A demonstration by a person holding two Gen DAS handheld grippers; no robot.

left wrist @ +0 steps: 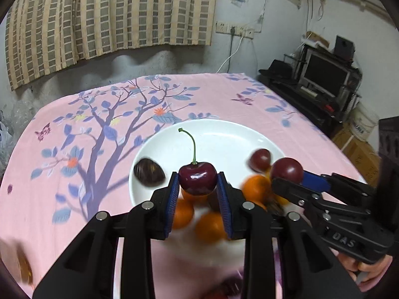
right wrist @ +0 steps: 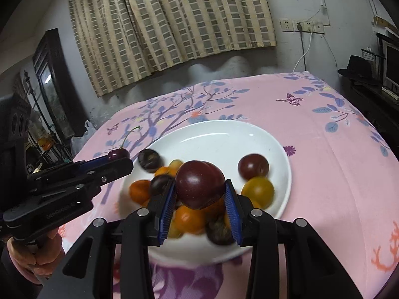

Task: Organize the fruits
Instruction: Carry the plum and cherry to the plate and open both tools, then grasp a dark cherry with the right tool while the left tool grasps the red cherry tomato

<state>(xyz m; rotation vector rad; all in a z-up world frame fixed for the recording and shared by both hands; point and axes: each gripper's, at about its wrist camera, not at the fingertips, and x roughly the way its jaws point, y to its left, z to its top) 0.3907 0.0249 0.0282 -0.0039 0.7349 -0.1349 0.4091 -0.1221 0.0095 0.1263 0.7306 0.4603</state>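
The left gripper (left wrist: pixel 198 186) grasps a stemmed cherry (left wrist: pixel 197 178) between its fingertips; the right gripper (right wrist: pixel 199 194) clasps a dark plum (right wrist: pixel 199 183). Both hover above the white plate (right wrist: pixel 224 137) of fruit. Smooth round skins could slip from the pads and roll away.

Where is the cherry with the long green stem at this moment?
The cherry is held between the pads of the left claw, above the near part of the white plate; in the right wrist view it appears at the left.

Checked curtain (left wrist: pixel 104 17) on grey wall (left wrist: pixel 237 49); dark desk with monitor (left wrist: pixel 324 74) at right.
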